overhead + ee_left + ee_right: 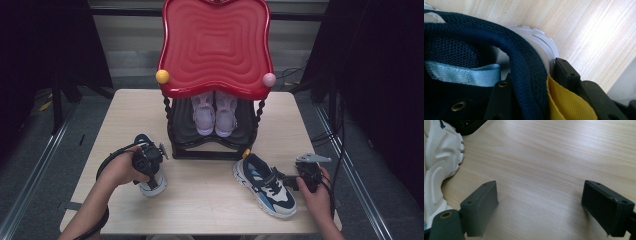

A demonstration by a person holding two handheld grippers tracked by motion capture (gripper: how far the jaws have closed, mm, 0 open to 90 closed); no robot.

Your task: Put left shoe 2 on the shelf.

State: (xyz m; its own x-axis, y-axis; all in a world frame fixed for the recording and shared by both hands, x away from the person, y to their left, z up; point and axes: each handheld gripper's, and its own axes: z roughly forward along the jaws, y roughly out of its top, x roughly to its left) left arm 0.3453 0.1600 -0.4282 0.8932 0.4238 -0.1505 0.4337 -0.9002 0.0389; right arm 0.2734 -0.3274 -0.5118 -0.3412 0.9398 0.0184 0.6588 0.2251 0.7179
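Left gripper (531, 100) clamps the left sneaker's (524, 62) collar.

Shoes (215, 114) in rack (212, 147); sneakers (265, 185) before

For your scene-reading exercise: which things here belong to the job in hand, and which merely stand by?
In the job:
- left gripper, jaws astride the collar of the left blue sneaker
- right blue sneaker
- right gripper, open, beside it
- black shoe rack

Standing by:
- pink sneakers already on the rack
- red tray top
- wooden table
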